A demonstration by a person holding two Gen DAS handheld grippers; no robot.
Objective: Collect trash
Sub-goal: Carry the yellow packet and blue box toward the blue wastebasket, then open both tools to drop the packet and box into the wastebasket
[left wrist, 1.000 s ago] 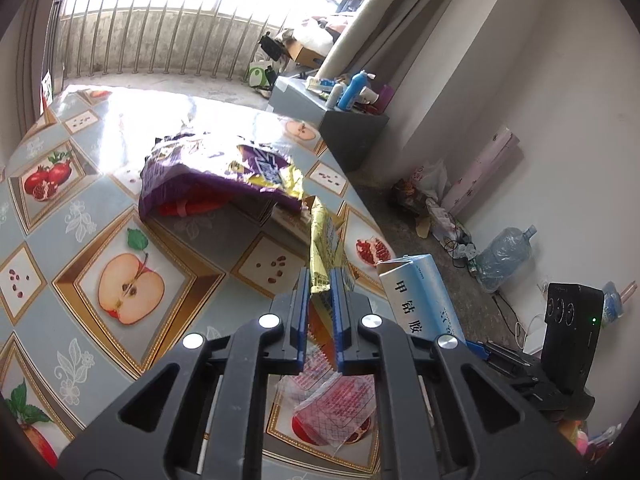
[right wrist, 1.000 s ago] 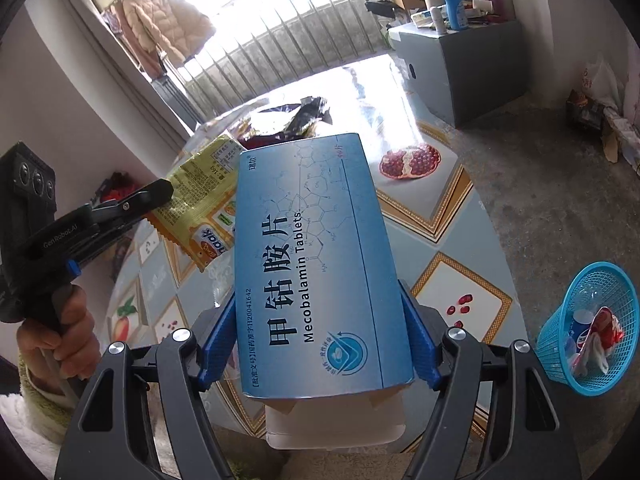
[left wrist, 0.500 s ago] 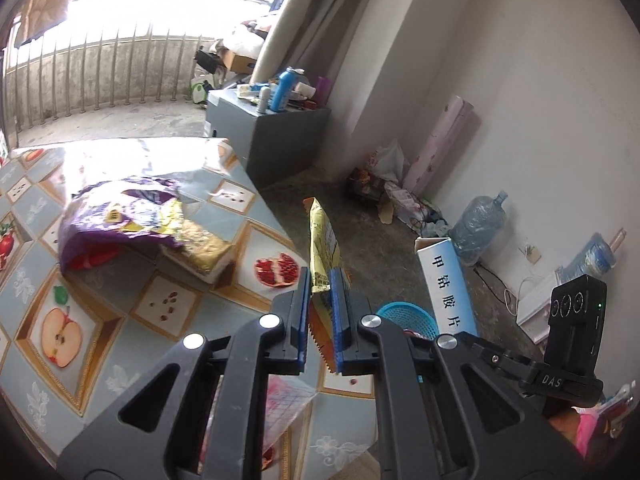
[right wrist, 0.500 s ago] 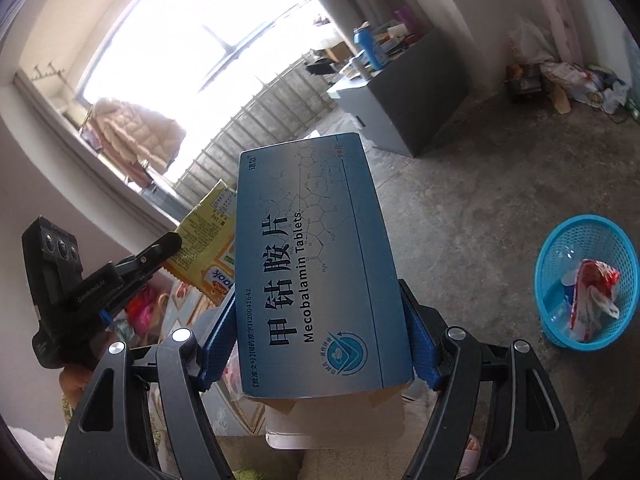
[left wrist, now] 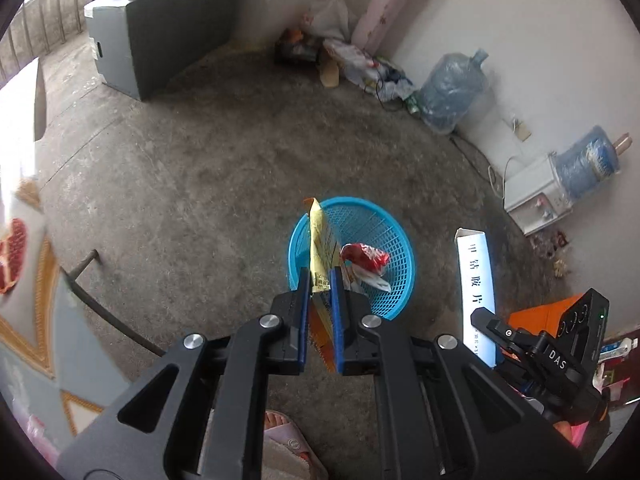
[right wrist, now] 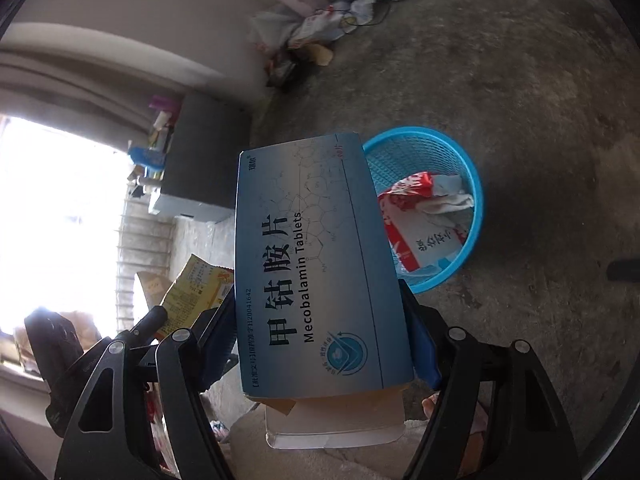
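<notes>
The left hand-held gripper is clamping a yellow snack wrapper edge-on between its nearly closed blue pads, and the wrapper is sticking up past the fingertips. In the left wrist view it is hanging over the near rim of a blue mesh basket that is standing on the bare concrete floor. Inside the basket a red and white wrapper is lying crumpled.

The right hand-held gripper is standing wide, its pads pressing on the two long sides of a blue Mecobalamin tablet box. The box's near end flap is hanging open below the jaws. In the right wrist view the box is covering the left edge of the basket, with the red and white wrapper showing beside it. The yellow wrapper is showing at the left of the box.

A corner of the fruit-patterned tabletop is showing at the left edge of the left wrist view. A grey cabinet is standing by the wall, and a large water bottle is lying on the floor.
</notes>
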